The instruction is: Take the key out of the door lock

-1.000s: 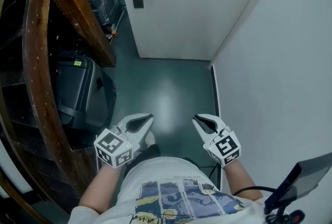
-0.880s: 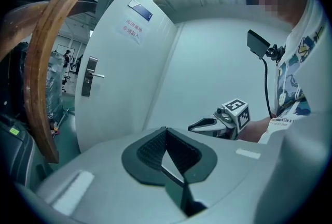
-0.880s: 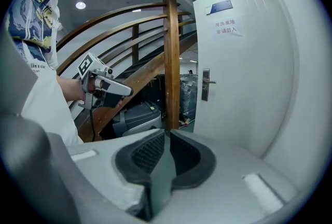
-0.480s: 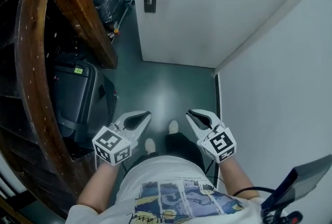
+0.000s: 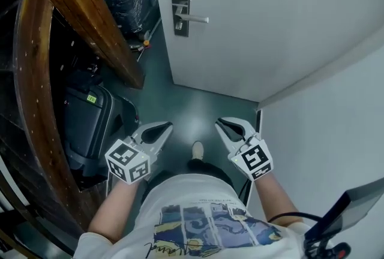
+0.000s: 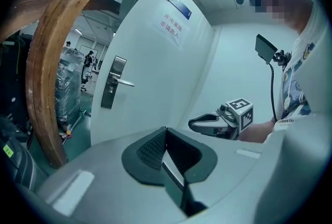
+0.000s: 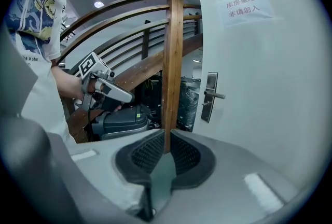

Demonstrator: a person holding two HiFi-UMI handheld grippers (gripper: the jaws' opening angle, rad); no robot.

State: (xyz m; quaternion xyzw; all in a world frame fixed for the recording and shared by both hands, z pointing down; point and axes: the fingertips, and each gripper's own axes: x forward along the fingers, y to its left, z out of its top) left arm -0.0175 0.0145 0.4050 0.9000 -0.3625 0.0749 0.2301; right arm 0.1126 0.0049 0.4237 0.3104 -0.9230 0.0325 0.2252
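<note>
The door lock (image 5: 180,9) is found well ahead, somewhat nearer the left hand-held gripper (image 5: 163,127), which is closed and empty. The right hand-held gripper (image 5: 225,124) is all but closed, also empty. No key can be made out.

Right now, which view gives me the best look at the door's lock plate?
The left gripper view: the lock plate shows whole, unobstructed and fairly frontal. The head view sees the plate steeply from above; the right gripper view shows it small and oblique. No key is discernible in any.
</note>
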